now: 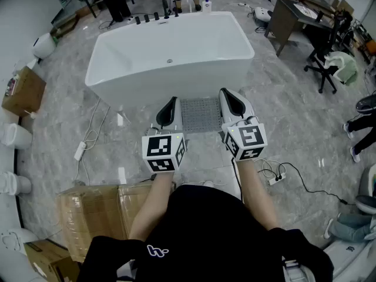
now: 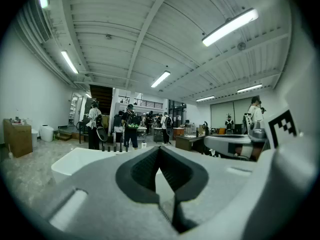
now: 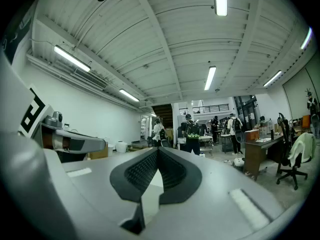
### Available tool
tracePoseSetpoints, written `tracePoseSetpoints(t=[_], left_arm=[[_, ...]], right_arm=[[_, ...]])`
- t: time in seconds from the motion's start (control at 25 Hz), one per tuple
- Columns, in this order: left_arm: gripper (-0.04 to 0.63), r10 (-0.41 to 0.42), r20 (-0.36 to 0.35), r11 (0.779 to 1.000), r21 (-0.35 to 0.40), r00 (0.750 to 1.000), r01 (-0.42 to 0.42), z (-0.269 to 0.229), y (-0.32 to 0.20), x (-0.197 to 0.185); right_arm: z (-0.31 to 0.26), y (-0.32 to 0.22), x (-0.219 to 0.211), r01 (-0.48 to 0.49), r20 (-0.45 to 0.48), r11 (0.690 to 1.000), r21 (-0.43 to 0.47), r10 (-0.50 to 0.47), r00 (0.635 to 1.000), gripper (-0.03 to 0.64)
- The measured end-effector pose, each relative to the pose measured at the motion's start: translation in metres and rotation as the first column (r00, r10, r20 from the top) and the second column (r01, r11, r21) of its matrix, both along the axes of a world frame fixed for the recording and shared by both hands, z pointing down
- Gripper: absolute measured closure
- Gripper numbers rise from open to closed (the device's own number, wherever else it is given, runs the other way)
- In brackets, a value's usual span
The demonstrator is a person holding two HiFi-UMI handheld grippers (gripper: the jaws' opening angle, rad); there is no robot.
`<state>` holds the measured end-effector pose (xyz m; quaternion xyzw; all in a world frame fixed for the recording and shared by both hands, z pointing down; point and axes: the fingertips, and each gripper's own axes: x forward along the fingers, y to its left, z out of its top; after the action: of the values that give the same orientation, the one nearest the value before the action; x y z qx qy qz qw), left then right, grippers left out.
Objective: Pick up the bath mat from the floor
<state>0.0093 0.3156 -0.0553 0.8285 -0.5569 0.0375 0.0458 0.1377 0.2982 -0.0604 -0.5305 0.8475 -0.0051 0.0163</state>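
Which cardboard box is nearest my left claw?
The big box right beside your left arm, nearest the left claw; the wall box and corner box lie farther away.

Left gripper (image 1: 168,111) — jaws together, empty | right gripper (image 1: 233,103) — jaws together, empty | arms (image 1: 154,209) outstretched, level, side by side

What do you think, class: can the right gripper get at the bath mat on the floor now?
Probably yes. The bath mat lies uncovered before the bathtub, with nothing between it and the right gripper. But its jaws are shut and point level, so it must tip down and open.
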Motion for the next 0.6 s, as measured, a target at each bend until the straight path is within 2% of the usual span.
tracePoseSetpoints(t=[0.6], left_arm=[[0.596,-0.020,0.028,0.999,-0.032,0.999,0.021,0.009,-0.005,0.025]], right_arm=[[0.008,-0.004,0.033,0.035,0.029,0.999,-0.018,-0.034,0.999,0.611]])
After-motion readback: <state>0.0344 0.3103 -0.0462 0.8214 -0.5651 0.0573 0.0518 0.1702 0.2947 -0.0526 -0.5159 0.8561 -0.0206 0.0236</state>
